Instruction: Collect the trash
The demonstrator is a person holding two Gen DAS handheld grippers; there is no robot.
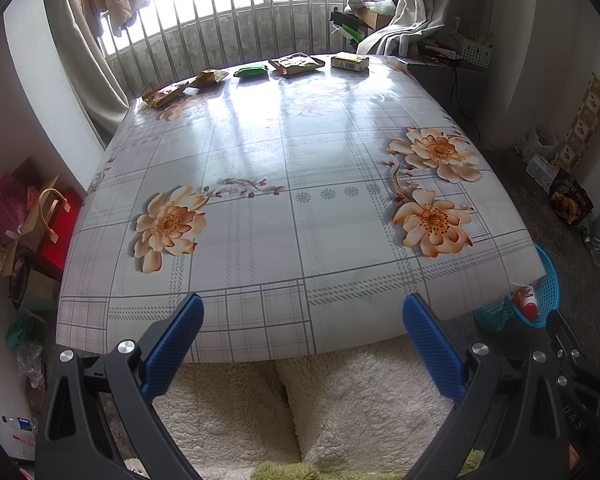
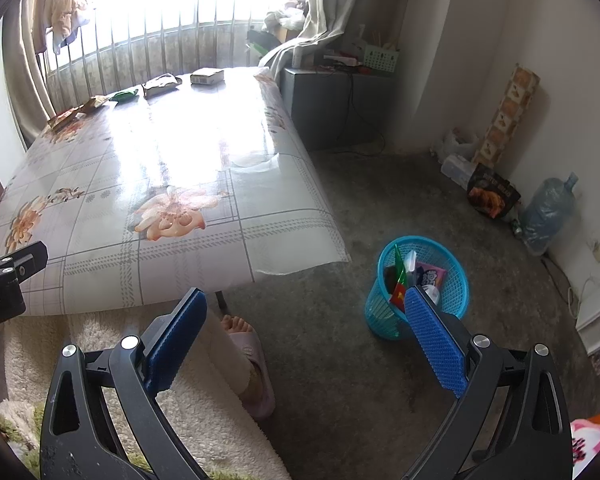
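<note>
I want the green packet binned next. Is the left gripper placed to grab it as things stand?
Probably not yet. The left gripper is open but hangs at the near edge of the table, while the green packet lies at the far edge by the window. Nothing blocks the tabletop between; it needs a long reach forward.

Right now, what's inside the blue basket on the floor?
The blue basket holds wrappers: a red and green packet and a purple one. Anything deeper is hidden beneath them and behind the right tongs' finger.

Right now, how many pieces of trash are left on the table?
5, in a row along the far edge: wrapper, wrapper, green packet, flat packet, small box. None looks hidden.
</note>
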